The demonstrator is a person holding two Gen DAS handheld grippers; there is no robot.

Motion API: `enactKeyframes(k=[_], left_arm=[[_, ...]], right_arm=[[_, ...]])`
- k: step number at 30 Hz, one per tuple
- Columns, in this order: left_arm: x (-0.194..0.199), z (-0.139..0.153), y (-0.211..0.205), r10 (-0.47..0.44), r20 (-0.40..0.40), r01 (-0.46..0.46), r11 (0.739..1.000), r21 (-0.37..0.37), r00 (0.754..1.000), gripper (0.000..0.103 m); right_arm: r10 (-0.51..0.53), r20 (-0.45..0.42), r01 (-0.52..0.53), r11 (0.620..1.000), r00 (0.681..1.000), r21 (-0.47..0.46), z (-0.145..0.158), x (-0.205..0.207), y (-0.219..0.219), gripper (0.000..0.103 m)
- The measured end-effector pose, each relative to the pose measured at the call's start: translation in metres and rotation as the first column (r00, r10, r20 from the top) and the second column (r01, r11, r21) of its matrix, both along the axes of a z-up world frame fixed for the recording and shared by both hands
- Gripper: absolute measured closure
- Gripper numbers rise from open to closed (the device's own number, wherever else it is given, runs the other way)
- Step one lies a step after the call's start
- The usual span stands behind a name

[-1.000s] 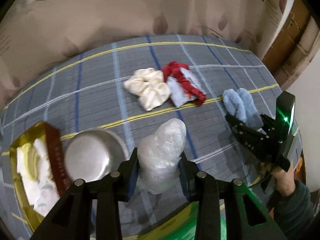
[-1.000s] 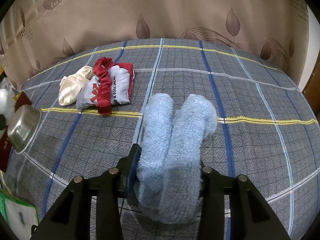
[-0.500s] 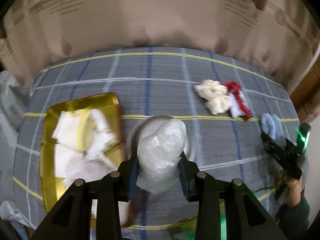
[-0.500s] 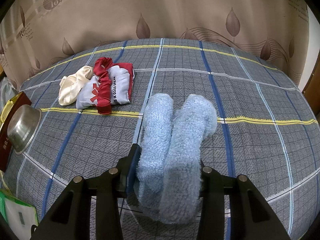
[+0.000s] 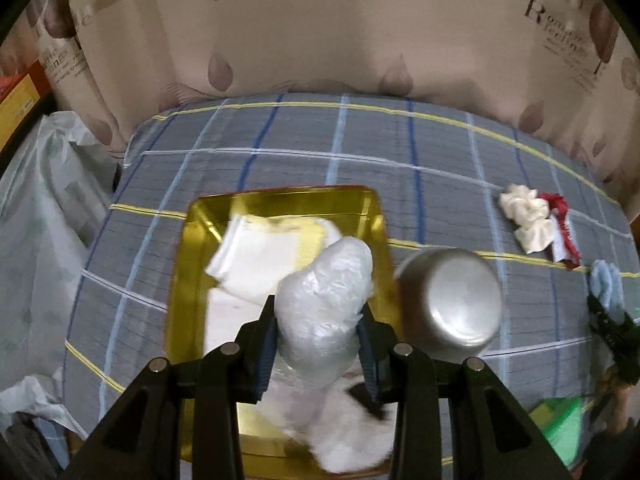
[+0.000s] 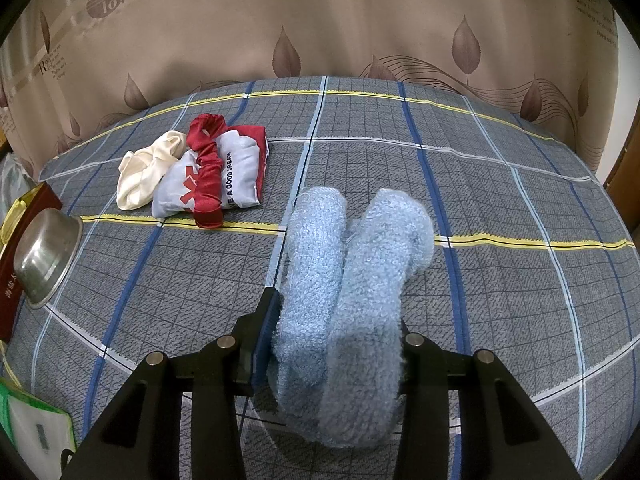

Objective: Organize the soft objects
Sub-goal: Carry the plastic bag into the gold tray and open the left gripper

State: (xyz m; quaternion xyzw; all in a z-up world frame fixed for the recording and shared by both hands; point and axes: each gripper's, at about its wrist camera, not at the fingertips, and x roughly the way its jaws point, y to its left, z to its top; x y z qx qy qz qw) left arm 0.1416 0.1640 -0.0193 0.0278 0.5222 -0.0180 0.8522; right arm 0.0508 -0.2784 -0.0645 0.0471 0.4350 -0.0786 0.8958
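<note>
My left gripper [image 5: 318, 344] is shut on a crumpled clear plastic bag [image 5: 324, 304], held over the gold tray [image 5: 182, 280] that holds white cloths [image 5: 256, 264]. My right gripper [image 6: 332, 344] is shut on a folded light-blue fluffy towel [image 6: 352, 280], low over the checked bedspread [image 6: 500, 300]. A cream cloth [image 6: 146, 168] and a white-and-red printed cloth [image 6: 224, 168] lie together on the bedspread at the left of the right wrist view. In the left wrist view they appear far right: cream cloth [image 5: 528, 220], red-edged cloth [image 5: 564, 232]. The blue towel [image 5: 606, 284] shows at the right edge.
A steel bowl [image 5: 448, 304] sits just right of the tray, seen also as the bowl [image 6: 46, 256] at the left in the right wrist view. A beige curtain [image 6: 320, 20] hangs behind the bed. Plastic bags [image 5: 36, 216] lie left of the bed. A green-and-white bag [image 6: 32, 432] sits bottom left.
My left gripper has carried the plastic bag leftward, from beside the bowl to above the gold tray. The right gripper and blue towel have not moved.
</note>
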Motion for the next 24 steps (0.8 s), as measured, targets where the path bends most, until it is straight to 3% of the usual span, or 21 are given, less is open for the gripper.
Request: enactKeyframes(k=[13, 19, 24], left_arm=[[0.008, -0.018, 0.036, 0.053, -0.026, -0.052, 0.998, 0.032, 0.998, 0.066], [0.012, -0.025, 0.039, 0.058, -0.060, -0.056, 0.998, 0.036, 0.997, 0.056], [0.011, -0.024, 0.044, 0.066, -0.060, -0.065, 0.998, 0.019, 0.996, 0.053]], right_arm=[[0.001, 0.000, -0.001, 1.000, 1.000, -0.001, 0.000, 0.000, 0.001, 0.063], [0.000, 0.000, 0.000, 1.000, 1.000, -0.001, 0.000, 0.000, 0.001, 0.063], [0.000, 0.000, 0.000, 1.000, 1.000, 0.000, 0.000, 0.000, 0.000, 0.062]])
